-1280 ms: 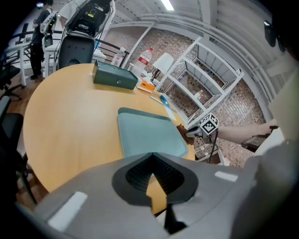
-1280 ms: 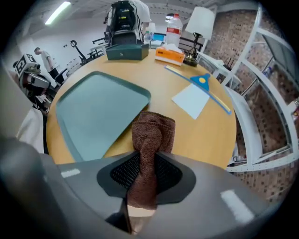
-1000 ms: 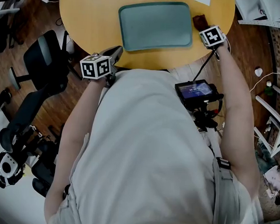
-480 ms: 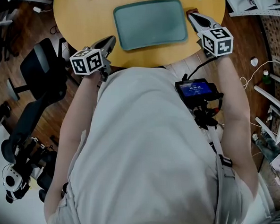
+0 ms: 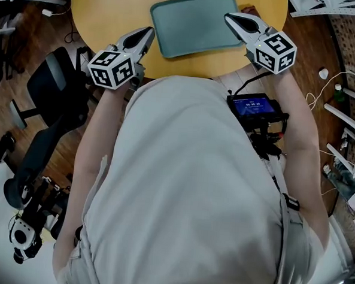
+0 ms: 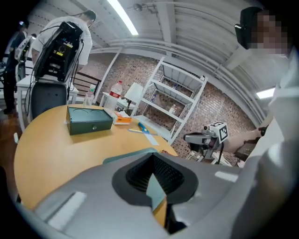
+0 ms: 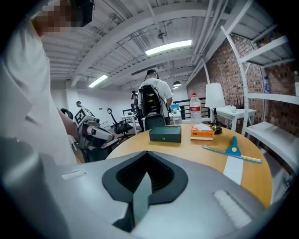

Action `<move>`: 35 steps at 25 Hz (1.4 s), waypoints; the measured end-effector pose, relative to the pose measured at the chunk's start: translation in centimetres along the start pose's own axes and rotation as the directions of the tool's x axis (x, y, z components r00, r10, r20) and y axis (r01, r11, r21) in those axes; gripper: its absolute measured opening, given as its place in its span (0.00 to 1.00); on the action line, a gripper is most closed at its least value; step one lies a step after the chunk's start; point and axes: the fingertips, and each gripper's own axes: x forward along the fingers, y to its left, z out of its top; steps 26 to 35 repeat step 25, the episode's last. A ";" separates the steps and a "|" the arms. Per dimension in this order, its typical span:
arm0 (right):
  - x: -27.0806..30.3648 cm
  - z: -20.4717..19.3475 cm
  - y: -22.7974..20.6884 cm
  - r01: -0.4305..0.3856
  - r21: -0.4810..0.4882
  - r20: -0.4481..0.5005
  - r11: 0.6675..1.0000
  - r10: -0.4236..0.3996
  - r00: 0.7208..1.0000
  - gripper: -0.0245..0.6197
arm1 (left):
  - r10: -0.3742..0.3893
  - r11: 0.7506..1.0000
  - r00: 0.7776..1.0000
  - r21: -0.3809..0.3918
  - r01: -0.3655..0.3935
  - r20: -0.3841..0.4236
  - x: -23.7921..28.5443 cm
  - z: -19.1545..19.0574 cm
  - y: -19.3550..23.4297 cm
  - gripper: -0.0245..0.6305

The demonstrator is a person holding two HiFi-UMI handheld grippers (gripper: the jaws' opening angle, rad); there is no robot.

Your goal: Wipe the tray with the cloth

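The teal tray (image 5: 194, 22) lies on the round wooden table (image 5: 113, 8), and its near edge (image 6: 133, 155) shows in the left gripper view. My left gripper (image 5: 149, 32) hangs by the tray's near left corner, shut with nothing in it (image 6: 154, 186). My right gripper (image 5: 228, 16) points at the tray's right edge, its jaws shut and empty (image 7: 140, 191). No cloth shows in any view.
A dark green box (image 7: 165, 134), an orange box (image 7: 202, 133) and a blue squeegee (image 7: 232, 149) lie at the far side of the table. An office chair (image 5: 55, 83) stands left of me, white shelves (image 6: 173, 102) stand to the right, and a person (image 7: 154, 100) stands behind the table.
Both grippers have lifted and moved in toward the tray. The right gripper's jaws have shut. The brown cloth seen beside the right gripper a second ago is out of sight.
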 end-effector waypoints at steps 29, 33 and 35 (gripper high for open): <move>0.0 -2.0 1.3 -0.011 0.002 -0.059 1.000 0.011 0.998 0.04 | -0.046 0.998 0.997 0.033 0.048 -0.055 0.6 -1.5 -0.7 0.04; 0.0 -2.0 1.3 -0.011 0.002 -0.059 1.000 0.011 0.998 0.04 | -0.046 0.998 0.997 0.033 0.048 -0.055 0.6 -1.5 -0.7 0.04; 0.0 -2.0 1.3 -0.011 0.002 -0.059 1.000 0.011 0.998 0.04 | -0.046 0.998 0.997 0.033 0.048 -0.055 0.6 -1.5 -0.7 0.04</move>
